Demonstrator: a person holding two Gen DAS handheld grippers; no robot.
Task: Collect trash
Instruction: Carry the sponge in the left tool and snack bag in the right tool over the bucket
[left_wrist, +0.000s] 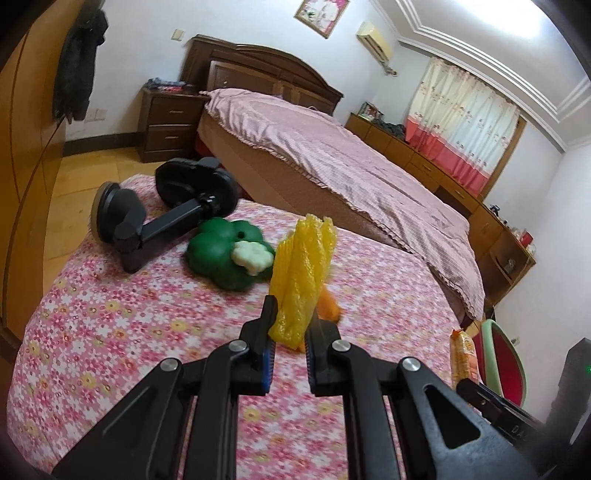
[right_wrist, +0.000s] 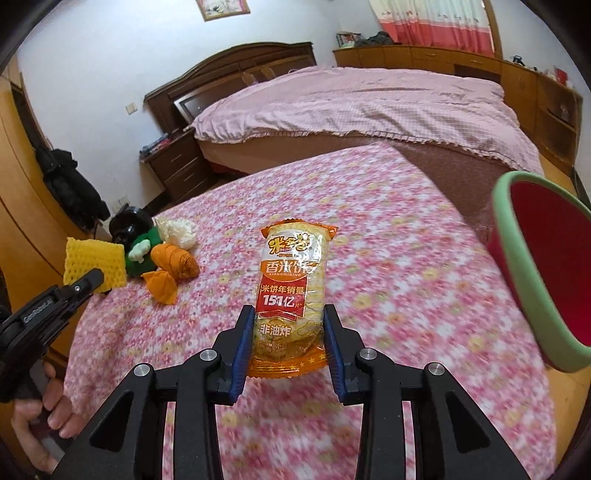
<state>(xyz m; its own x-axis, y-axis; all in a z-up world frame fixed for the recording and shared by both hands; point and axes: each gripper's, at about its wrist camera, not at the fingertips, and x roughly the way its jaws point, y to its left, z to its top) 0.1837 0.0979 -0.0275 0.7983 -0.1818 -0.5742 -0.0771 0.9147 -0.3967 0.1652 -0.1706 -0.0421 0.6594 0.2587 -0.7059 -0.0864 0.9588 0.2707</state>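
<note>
My left gripper (left_wrist: 290, 314) is shut on a yellow foam fruit net (left_wrist: 301, 277) and holds it upright above the floral tablecloth (left_wrist: 129, 332). In the right wrist view the net (right_wrist: 94, 264) and the left gripper (right_wrist: 88, 280) are at the far left. My right gripper (right_wrist: 290, 314) is shut on an orange rice cracker packet (right_wrist: 290, 284), held above the table. The packet also shows in the left wrist view (left_wrist: 461, 358). A red bin with a green rim (right_wrist: 546, 266) is at the right, beside the table.
On the table lie a green toy (left_wrist: 225, 254), a black suction-cup holder (left_wrist: 166, 214), orange crumpled wrappers (right_wrist: 173, 266) and a white crumpled tissue (right_wrist: 177, 229). A bed with a pink cover (left_wrist: 351, 166) stands behind. A wardrobe (left_wrist: 26, 147) is at the left.
</note>
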